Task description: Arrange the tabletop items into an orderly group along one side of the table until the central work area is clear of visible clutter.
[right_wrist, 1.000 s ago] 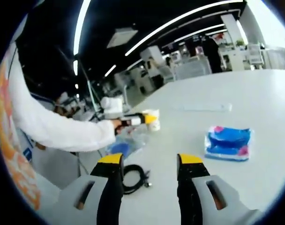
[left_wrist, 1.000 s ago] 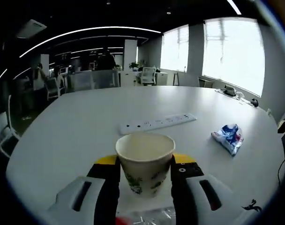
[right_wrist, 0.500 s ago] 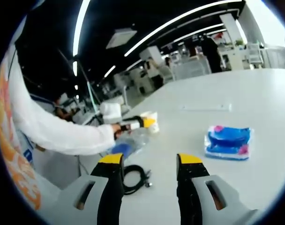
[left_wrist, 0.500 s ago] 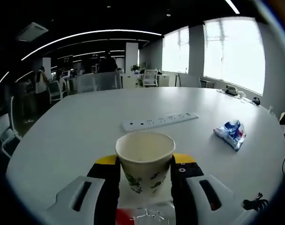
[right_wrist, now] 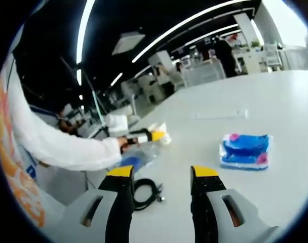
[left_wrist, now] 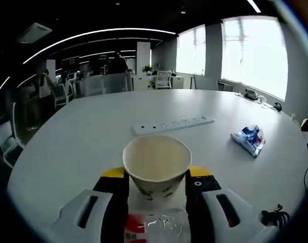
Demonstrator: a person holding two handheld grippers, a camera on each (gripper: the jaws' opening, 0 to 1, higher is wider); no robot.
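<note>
Paper cup [left_wrist: 156,164], white with a green leaf print and open at the top, sits between the 2 yellow-tipped black jaws of the left gripper [left_wrist: 156,177], which clench its sides; below it, near the table edge closest to the person, lies a crumpled clear plastic bottle with a red label [left_wrist: 155,228]. Further along the round white table [left_wrist: 83,136], a long white power strip [left_wrist: 171,124] lies toward the middle, and a blue-and-white crinkled packet [left_wrist: 249,139] rests toward the table's right edge. A black cable [left_wrist: 270,216] lies at the near right edge.

In the right gripper view, the right gripper [right_wrist: 160,174] hangs over the table with its jaws parted and nothing between them. Just beside its left jaw lies the coiled black cable [right_wrist: 145,193], and the blue packet [right_wrist: 244,150] lies beyond the right jaw. A white sleeve [right_wrist: 58,142] reaches to the left gripper [right_wrist: 154,135], which has the cup [right_wrist: 160,130] in its grasp.
</note>
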